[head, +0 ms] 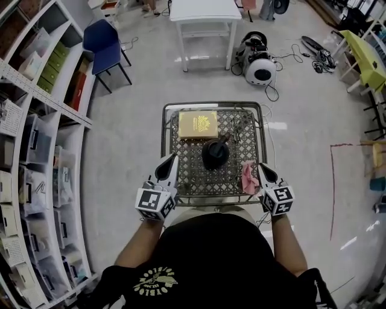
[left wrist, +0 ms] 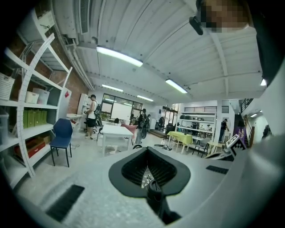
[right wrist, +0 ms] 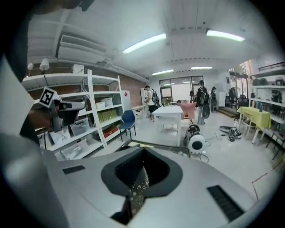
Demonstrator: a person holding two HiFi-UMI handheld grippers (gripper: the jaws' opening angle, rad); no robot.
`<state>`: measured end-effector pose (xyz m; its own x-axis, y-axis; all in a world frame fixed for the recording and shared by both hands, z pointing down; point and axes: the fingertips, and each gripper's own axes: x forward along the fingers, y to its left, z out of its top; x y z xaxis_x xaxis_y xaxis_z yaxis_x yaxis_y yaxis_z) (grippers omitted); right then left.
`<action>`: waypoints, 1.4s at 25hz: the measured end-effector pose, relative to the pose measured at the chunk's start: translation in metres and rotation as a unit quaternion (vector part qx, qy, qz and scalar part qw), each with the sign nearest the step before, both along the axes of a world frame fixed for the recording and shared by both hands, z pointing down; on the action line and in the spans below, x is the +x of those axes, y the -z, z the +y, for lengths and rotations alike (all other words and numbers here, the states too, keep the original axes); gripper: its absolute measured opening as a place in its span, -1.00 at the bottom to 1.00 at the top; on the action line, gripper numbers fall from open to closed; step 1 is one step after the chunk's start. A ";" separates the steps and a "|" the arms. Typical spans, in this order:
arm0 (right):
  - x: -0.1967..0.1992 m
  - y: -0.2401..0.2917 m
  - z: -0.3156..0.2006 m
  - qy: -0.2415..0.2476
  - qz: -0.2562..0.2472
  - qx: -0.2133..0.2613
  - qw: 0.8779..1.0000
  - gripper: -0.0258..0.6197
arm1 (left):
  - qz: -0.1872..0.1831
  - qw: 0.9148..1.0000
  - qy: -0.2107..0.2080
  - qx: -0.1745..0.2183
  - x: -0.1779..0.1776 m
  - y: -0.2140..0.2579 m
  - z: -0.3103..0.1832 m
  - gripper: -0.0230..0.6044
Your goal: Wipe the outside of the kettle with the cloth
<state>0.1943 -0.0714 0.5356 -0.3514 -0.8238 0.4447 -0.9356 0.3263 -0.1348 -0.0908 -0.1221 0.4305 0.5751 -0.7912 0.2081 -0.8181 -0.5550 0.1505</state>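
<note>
A black kettle (head: 215,154) stands in the middle of a metal mesh table (head: 211,105). Over the table's right edge lies a pink cloth (head: 249,177). My right gripper (head: 263,168) hovers just right of the cloth, jaws shut, and I see nothing between them in the right gripper view (right wrist: 138,187). At the table's near left corner my left gripper (head: 172,160) points forward, to the left of the kettle and apart from it. Its jaws (left wrist: 147,178) are shut, empty, with only a sliver of mesh showing through the slit.
A yellow box (head: 198,125) lies at the table's far left, with a small dark object (head: 238,128) beside it. White shelving (head: 36,151) runs along the left. Farther off stand a blue chair (head: 105,48), a white table (head: 205,15) and a round white machine (head: 259,69) with cables.
</note>
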 end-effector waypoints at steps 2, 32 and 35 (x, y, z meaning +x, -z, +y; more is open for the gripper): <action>-0.007 0.028 0.000 -0.008 -0.007 0.026 1.000 -0.89 | -0.009 1.000 -0.006 0.005 0.000 0.002 -0.003 -0.90; -0.052 0.147 0.039 -0.051 0.029 0.146 0.988 -0.89 | -0.024 0.995 -0.082 0.048 -0.016 0.037 0.012 -0.90; -0.046 0.145 0.040 -0.034 0.033 0.143 0.989 -0.89 | -0.029 0.996 -0.069 0.047 -0.009 0.039 0.014 -0.90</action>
<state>0.1484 -0.0312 0.3904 -0.2693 -0.9397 0.2108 -0.9602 0.2788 0.0159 -0.0994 -0.1077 0.3912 0.6688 -0.7233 0.1720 -0.7390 -0.6720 0.0476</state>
